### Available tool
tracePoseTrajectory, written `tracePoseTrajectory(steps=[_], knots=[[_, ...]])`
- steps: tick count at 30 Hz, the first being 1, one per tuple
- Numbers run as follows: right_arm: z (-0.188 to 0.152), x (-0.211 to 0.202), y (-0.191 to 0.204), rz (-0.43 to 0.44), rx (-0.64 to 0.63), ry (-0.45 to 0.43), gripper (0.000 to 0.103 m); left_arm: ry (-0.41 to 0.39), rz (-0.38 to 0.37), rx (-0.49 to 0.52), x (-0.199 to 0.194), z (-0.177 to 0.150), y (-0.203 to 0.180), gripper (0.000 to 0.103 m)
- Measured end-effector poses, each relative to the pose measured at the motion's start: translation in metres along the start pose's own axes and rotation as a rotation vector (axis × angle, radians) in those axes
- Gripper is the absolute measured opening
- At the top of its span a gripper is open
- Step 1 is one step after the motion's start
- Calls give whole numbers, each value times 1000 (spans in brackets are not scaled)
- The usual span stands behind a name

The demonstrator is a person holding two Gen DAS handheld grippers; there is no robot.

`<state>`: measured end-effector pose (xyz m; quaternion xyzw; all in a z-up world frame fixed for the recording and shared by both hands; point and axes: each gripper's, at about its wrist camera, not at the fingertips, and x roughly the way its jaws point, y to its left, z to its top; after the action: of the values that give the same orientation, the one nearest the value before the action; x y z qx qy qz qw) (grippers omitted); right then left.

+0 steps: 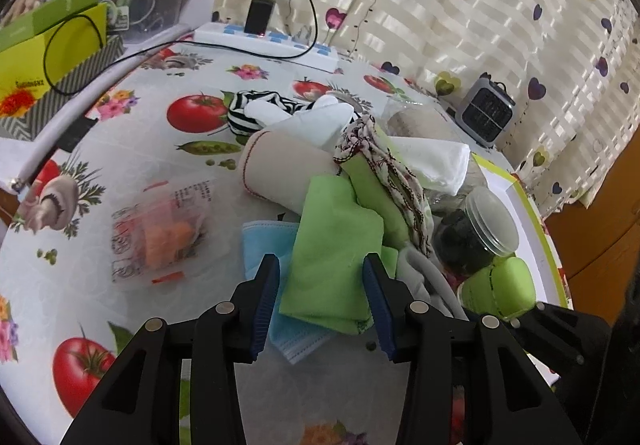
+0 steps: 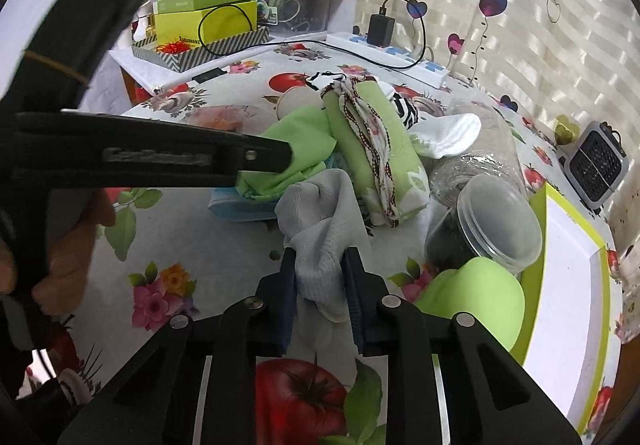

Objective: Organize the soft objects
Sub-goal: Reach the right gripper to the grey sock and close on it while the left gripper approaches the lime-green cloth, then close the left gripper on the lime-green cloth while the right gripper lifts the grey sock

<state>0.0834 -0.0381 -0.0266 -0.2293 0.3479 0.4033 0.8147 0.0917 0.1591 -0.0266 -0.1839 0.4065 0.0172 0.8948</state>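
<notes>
A pile of soft things lies on the vegetable-print tablecloth. My left gripper (image 1: 320, 273) is open, its jaws either side of a folded green cloth (image 1: 332, 245) that lies over a blue face mask (image 1: 264, 241). Behind them are a rolled green floral cloth (image 1: 380, 185), a cream roll (image 1: 280, 165), white socks (image 1: 312, 117) and a zebra-striped piece (image 1: 256, 105). My right gripper (image 2: 320, 261) is shut on a grey sock (image 2: 316, 221). The green cloth (image 2: 292, 153), the floral roll (image 2: 376, 157) and the left gripper's side (image 2: 160, 157) show in the right wrist view.
A lidded clear jar of dark stuff (image 1: 476, 233) lies beside a green soft pad (image 1: 500, 285) and a lime-rimmed white tray (image 2: 568, 277). A clear packet (image 1: 160, 229), a power strip (image 1: 272, 41), boxes (image 1: 48, 57) and a small heater (image 1: 486, 113) ring the table.
</notes>
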Motion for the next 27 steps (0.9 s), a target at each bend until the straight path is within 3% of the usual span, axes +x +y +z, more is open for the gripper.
tracePoseTrajectory(steps=[5,8,12,27], knots=[[-5,-7,2,15,2,-8,22,0,4,30,4,-1,-5,41],[-8,-12,1,21,11,-17,21,-4,-13,36,3,-2,-7,26],[-12,-24,-4,25,34,-43,21,-20,-1,52,-5,-7,-12,20],[-26,-87,-26,9,119,-198,21,-127,42,90,-65,-18,-44,19]])
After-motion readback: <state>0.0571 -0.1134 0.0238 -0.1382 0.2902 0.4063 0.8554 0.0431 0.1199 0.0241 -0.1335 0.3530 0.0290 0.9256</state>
